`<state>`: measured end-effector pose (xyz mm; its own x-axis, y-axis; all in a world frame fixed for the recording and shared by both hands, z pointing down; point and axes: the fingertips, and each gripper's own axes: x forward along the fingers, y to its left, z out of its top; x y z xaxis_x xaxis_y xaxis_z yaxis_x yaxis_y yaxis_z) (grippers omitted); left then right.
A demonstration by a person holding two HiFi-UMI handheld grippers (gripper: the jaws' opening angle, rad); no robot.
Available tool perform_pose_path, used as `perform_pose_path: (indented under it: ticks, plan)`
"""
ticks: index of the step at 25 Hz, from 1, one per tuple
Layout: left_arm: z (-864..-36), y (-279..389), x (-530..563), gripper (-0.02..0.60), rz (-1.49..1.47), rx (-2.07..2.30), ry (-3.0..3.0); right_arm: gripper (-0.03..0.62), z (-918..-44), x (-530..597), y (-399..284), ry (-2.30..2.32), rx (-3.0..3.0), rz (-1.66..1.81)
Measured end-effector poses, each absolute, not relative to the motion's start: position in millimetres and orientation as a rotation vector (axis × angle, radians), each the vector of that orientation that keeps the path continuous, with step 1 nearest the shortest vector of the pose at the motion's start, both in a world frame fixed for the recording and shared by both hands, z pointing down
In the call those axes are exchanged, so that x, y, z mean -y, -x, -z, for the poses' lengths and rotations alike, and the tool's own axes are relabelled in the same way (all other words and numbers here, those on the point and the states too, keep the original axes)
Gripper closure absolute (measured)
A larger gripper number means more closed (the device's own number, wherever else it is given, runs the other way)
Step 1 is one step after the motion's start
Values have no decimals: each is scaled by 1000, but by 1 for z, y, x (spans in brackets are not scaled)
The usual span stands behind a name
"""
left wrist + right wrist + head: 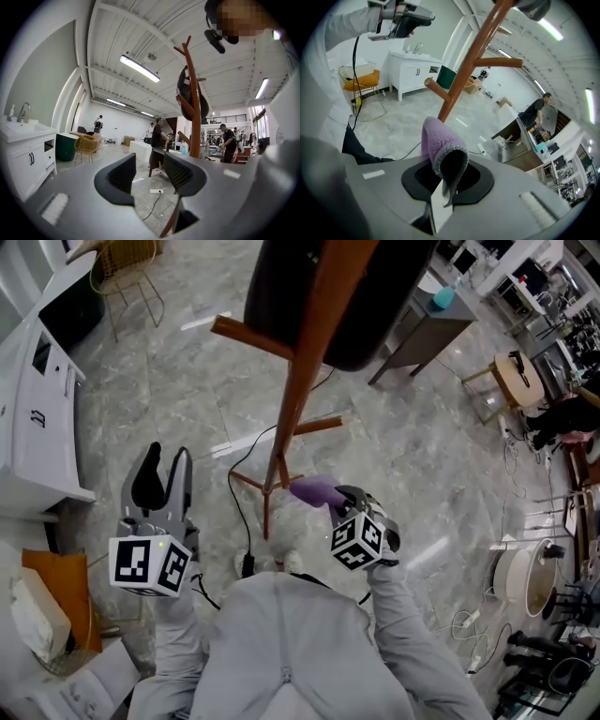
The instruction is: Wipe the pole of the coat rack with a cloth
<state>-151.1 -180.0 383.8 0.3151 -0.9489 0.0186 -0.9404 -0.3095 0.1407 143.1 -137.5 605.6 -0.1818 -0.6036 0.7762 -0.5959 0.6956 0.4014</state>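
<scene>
The wooden coat rack stood on the grey marble floor straight in front of the person. Its pole rose toward the head camera, short pegs jutted out to both sides, and a dark bag hung near the top.

The right gripper was held low by the bottom stretch of the pole, its fingers closed on a lilac fleece cloth. In the right gripper view the cloth bulged up out of the fingers as a folded hump, with the pole running up right behind it. The cloth sat right at the pole, but I couldn't tell whether it was actually touching the wood.

The left gripper was off to the left, well apart from the rack. Its fingers were spread wide with nothing between them, only floor and a black cable trailing past the rack's feet.

A white cabinet stood along the left side of the room.
</scene>
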Motion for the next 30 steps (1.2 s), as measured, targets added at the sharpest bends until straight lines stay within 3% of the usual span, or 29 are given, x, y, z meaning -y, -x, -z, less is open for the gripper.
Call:
perform_pose_path:
  ticks: [13, 30]
  plan:
    - [-373, 108, 193, 377, 101, 1671, -2543, 551, -505, 148, -173, -1272, 1934, 140]
    - [-355, 102, 193, 377, 113, 1675, -2598, 551, -372, 149, -197, -1634, 2095, 261]
